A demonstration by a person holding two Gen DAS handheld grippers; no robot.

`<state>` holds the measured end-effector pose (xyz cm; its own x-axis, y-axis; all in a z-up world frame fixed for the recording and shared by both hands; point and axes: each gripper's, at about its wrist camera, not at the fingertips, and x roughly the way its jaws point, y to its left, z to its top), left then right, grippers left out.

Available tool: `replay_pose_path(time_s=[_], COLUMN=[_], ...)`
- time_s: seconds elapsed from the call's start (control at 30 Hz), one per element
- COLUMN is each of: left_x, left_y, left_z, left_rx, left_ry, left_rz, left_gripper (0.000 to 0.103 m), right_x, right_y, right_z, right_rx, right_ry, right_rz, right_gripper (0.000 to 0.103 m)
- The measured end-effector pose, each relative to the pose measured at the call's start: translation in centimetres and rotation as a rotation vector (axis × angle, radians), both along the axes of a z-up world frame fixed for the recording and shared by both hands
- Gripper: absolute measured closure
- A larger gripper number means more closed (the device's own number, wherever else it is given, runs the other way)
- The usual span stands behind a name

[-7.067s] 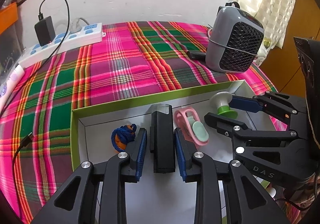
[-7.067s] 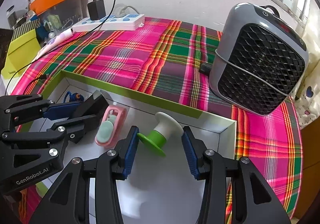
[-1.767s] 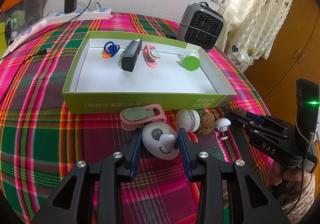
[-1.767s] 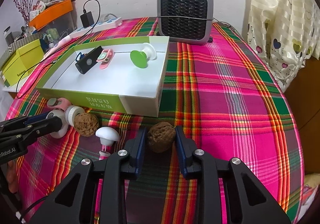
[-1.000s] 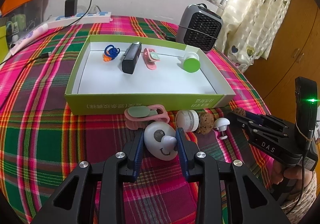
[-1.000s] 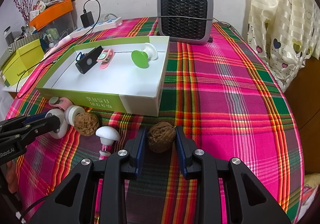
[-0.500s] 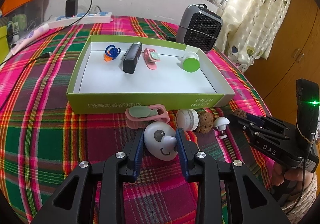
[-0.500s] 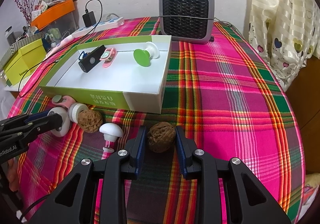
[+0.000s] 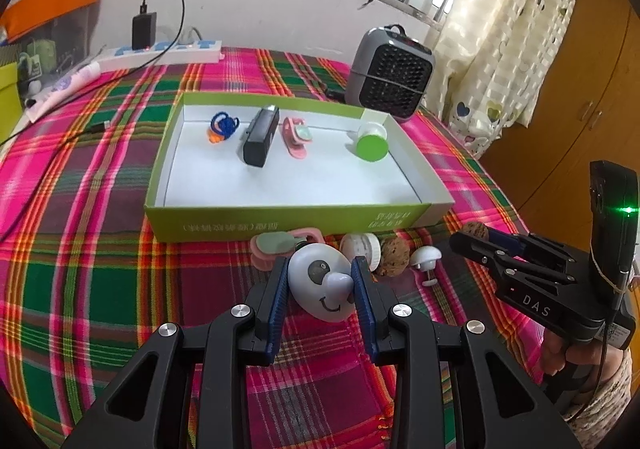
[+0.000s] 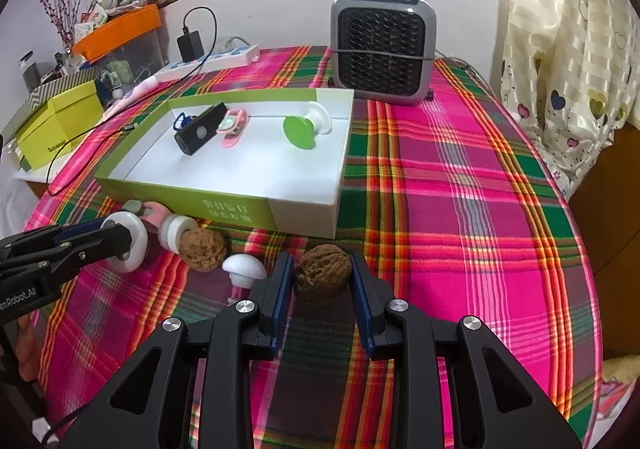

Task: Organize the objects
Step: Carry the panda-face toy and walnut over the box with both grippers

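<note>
Nothing shifted, walnut [image 10: 323, 279] probably pinched between fingers [image 10: 280, 291]

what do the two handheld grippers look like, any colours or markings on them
Both are matte black linkage frames with silver pivot bolts and blue ribbed pads lining the jaws. The left gripper bears white lettering ending "Robot.AI" on its side, seen from the right wrist view. The right gripper reads "DAS" in white, with a black upright module showing a green light and a thin cable. A knitted beige sleeve shows below it.
</note>
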<state>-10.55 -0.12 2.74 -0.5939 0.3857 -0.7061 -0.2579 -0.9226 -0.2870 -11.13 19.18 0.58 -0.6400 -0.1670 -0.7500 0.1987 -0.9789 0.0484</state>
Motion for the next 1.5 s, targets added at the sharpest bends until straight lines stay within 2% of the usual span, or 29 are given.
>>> replay_pose_path(time_s=[0.63,1.2,1.5], left_x=[-2.0,-5.8,-8.3], left_y=[-1.4,-3.4,-3.8], left_z=[2.5,1.8,1.1], left_rx=[-0.01,-0.022,-0.036], left_ry=[0.054,0.04,0.015], left_rz=[0.037,0.084,0.096], left_gripper=[0.074,0.074,0.074], right_x=[-2.2,-6.0,-8.9], right_y=[-3.2,-6.3,-8.0], right_z=[2.7,2.3,1.1], right_rx=[-0.011,-0.008,0.002], right_ry=[0.048,0.017,-0.026], right_rz=[0.084,0.158,0.19], right_gripper=[0.073,0.073,0.073])
